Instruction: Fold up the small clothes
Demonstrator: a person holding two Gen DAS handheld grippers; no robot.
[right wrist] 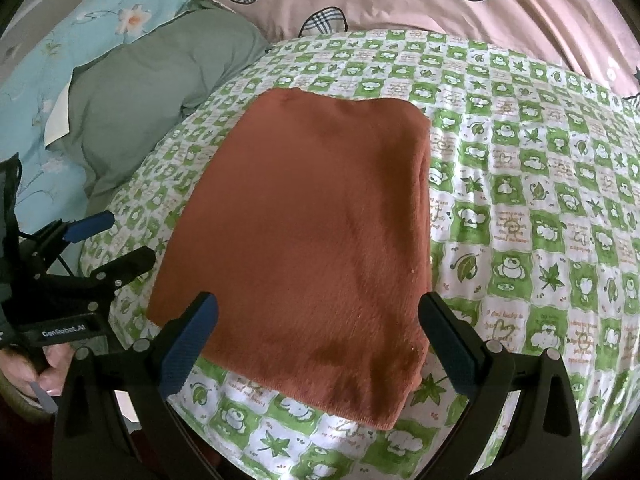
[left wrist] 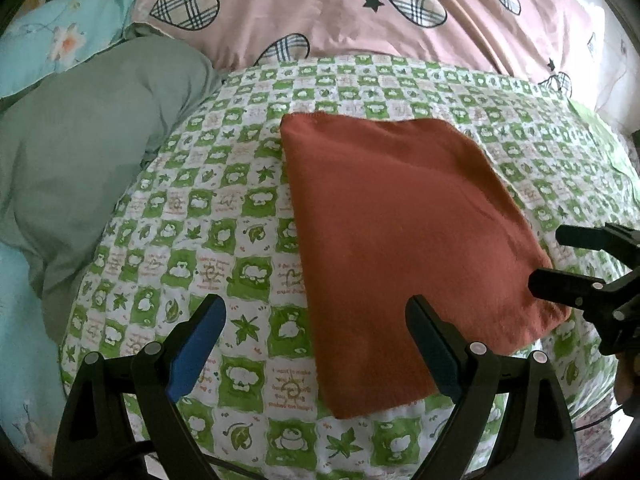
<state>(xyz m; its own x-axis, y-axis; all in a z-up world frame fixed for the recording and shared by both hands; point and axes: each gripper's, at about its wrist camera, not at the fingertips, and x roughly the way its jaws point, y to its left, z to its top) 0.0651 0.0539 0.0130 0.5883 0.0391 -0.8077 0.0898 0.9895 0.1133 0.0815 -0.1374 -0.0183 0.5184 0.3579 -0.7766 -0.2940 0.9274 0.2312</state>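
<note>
A bed, spread with a green-and-white checked sheet (left wrist: 208, 216) printed with leaves and frogs; behind it a pink duvet (left wrist: 320, 12) with plaid hearts, a grey-green pillow (left wrist: 88, 152) and pale blue floral bedding (left wrist: 52, 40) to the left.

From the left wrist: rust-orange folded cloth (left wrist: 400, 232) lying flat on the sheet, right of centre, a rough rectangle with its long axis running from the near edge away toward the pink duvet, the far end leaning slightly left. Left gripper (left wrist: 316, 344) spread wide, nothing between its blue pads (left wrist: 196, 356); the right-hand pad over the cloth's near edge, contact impossible to judge. At the right border, the right gripper (left wrist: 548, 260) seen from outside, parted, its lower finger over the cloth's near right corner.

From the right wrist: same cloth (right wrist: 304, 240), here filling the centre, long axis again near-to-far, and the stacked layers showing along its right side, which the other view hides. Right gripper (right wrist: 318, 344) gaping wide, empty, straddling the near end of the cloth. At the left border, the left gripper (right wrist: 116, 244) likewise parted, just beside the cloth's left edge, plus a hand (right wrist: 44, 372) on its handle, unseen from the other camera.
</note>
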